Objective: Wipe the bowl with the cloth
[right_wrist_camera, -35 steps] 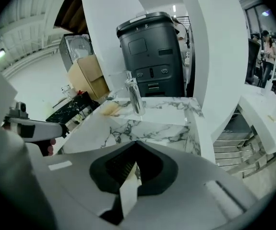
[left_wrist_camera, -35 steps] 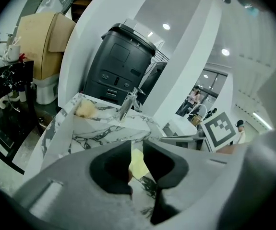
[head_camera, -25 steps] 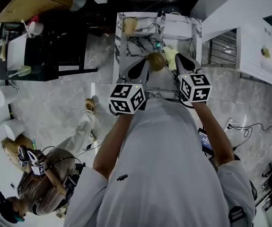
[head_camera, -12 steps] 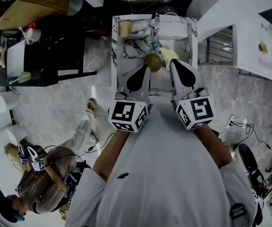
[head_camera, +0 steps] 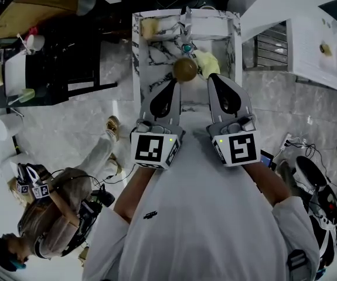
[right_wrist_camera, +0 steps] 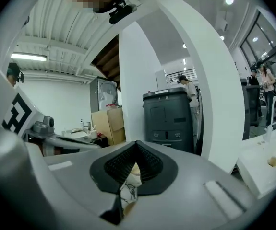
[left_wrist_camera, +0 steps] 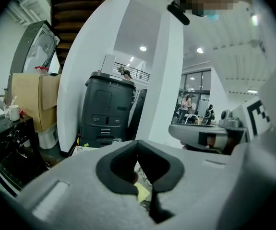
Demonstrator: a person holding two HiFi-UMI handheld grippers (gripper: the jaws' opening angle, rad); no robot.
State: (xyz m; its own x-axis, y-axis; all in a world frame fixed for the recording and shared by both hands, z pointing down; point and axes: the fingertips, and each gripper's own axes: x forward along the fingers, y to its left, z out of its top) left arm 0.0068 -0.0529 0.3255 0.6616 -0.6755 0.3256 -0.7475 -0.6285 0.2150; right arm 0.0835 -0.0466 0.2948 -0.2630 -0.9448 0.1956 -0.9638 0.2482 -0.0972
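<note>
Head view: round brown bowl (head_camera: 185, 69) beside pale yellow cloth (head_camera: 207, 64)

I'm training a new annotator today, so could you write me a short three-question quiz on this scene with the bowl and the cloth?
1. True or false: in the head view, the bowl shows to the right of the cloth.
2. The top of the table beneath them looks like: A plain wood, B white marble with dark veins, C a checked pattern.
3. In the left gripper view, are the left tongs open or shut?

Key
1. False: the bowl shows to the left of the cloth.
2. B.
3. Shut: the two jaws meet at their tips.
</note>
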